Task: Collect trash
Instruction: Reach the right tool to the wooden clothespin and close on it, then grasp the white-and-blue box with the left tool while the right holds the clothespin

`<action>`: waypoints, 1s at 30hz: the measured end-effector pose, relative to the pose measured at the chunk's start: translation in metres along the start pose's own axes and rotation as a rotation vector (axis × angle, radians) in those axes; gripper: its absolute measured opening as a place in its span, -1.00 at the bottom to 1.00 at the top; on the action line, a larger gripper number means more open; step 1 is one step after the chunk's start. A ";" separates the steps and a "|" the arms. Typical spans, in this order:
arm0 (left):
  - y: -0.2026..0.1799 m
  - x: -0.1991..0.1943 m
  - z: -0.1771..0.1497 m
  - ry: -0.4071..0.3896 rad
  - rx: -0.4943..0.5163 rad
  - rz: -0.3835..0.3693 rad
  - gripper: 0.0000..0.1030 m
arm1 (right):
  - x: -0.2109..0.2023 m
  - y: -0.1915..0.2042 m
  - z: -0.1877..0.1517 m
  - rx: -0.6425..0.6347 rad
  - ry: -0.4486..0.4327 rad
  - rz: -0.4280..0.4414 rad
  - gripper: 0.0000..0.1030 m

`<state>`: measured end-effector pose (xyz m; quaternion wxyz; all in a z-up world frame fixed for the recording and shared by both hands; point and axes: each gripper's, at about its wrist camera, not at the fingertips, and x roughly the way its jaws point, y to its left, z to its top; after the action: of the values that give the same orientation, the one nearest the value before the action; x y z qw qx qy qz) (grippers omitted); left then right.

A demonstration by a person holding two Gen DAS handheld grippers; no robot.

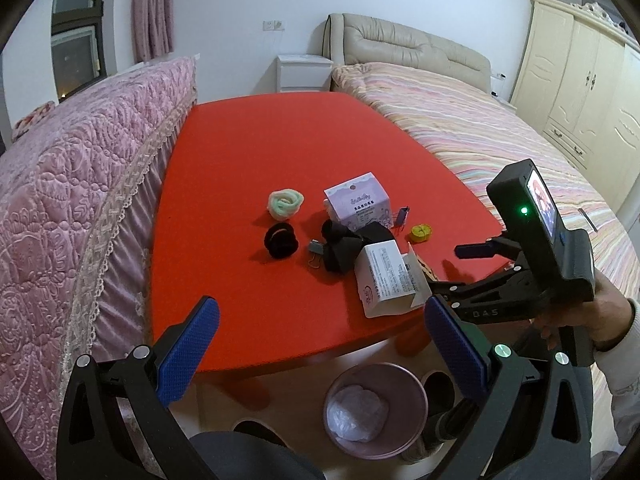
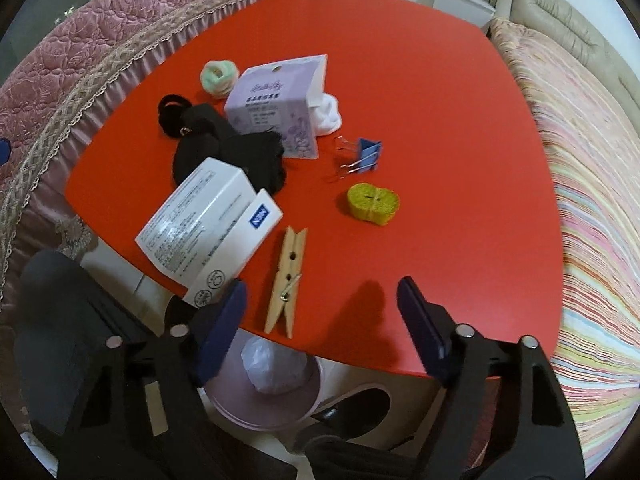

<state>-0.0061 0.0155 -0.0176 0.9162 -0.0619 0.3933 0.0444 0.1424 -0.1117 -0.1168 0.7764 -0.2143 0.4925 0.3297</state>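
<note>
A white carton (image 2: 204, 220) with an open flap lies near the red table's (image 2: 440, 160) front edge, beside a wooden clothespin (image 2: 286, 284). My right gripper (image 2: 320, 300) hangs just above that edge, open; the clothespin lies below, between its fingers, untouched, and the left finger (image 2: 224, 320) is close to the carton's corner. My left gripper (image 1: 320, 344) is open and empty, held back from the table over the pink trash bin (image 1: 420, 392). The carton (image 1: 388, 280) lies just beyond the left gripper's right finger (image 1: 452, 344). A purple box (image 2: 268, 100) stands further back.
Also on the table are a black cloth (image 2: 240, 160), black hair tie (image 1: 281, 242), green scrunchie (image 1: 285, 202), blue binder clip (image 2: 366, 154), yellow roll (image 2: 372, 202) and white wad (image 2: 330, 116). The bin holds a crumpled white bag (image 1: 356, 412). A pink-covered bench (image 1: 80, 200) flanks the left, a bed (image 1: 500, 132) the right.
</note>
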 end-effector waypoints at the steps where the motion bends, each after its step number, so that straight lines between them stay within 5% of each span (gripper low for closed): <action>1: 0.000 0.000 -0.001 0.002 -0.001 0.000 0.89 | 0.000 0.001 -0.001 -0.007 0.004 0.002 0.18; 9: 0.001 0.003 -0.001 0.009 -0.004 -0.005 0.89 | 0.001 0.008 -0.001 -0.028 -0.003 0.043 -0.75; 22: -0.015 0.025 0.020 0.054 0.019 -0.045 0.89 | -0.030 -0.018 -0.010 0.076 -0.081 0.109 -0.77; 30: -0.040 0.072 0.040 0.191 0.046 -0.087 0.89 | -0.053 -0.034 -0.017 0.111 -0.125 0.104 -0.77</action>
<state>0.0767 -0.0163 -0.0391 0.8767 -0.0616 0.4769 -0.0105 0.1407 -0.1627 -0.0762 0.7980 -0.1242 0.4712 0.3546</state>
